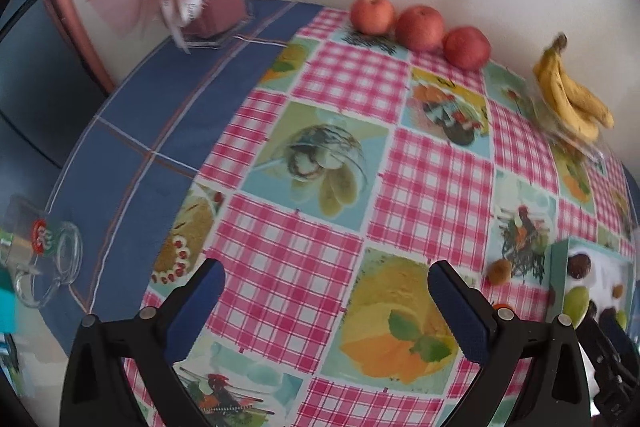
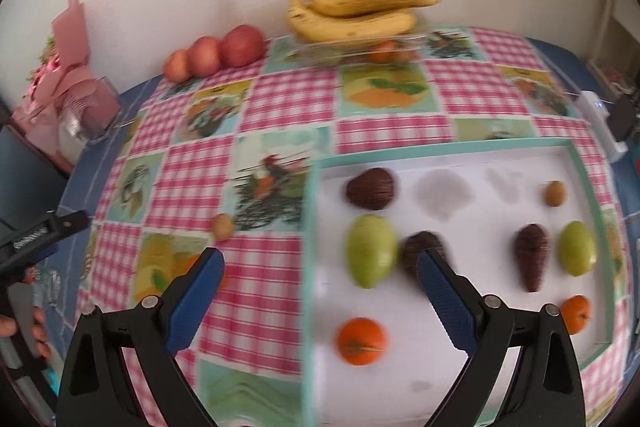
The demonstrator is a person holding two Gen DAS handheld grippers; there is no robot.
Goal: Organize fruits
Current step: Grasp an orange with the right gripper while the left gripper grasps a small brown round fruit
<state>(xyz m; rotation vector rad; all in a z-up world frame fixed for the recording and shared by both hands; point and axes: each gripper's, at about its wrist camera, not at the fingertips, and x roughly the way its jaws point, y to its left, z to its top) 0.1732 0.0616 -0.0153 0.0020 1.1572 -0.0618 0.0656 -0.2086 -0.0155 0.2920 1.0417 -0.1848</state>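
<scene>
Your right tongs (image 2: 320, 267) hang wide open over the left edge of the tray (image 2: 444, 146), with nothing between the pads. Your left tongs (image 1: 326, 281) are just as wide and empty, out over the checked cloth (image 1: 280, 255) on the bench. That spread reads to me as both hands standing ready, neither one committed to a pick.

The fruit sits mostly in the tray, each piece in its own moulded hollow: a green pear (image 2: 372, 251) near the left side, a dark brown piece (image 2: 370, 188) beyond it, an orange (image 2: 362, 341) nearest you, a brown cone-shaped one (image 2: 531, 255) and a second green pear (image 2: 577, 247) to the right. Two far hollows look empty, so I'd judge the sorting only part done.

One small tan fruit (image 2: 223, 225) lies loose on the cloth, just left of the tray and near your right tongs. It looks like the likely next pick.

Three apples (image 1: 420, 27) and the bananas (image 2: 352, 13) line the far wall, well apart from the tray.

Now the gaps. Your right pad covers part of a dark fruit (image 2: 416, 247) beside the pear, and I can't name it. Something orange peeks out behind the left pad too. Both views are smeared, and the left view catches only a corner of the tray.
</scene>
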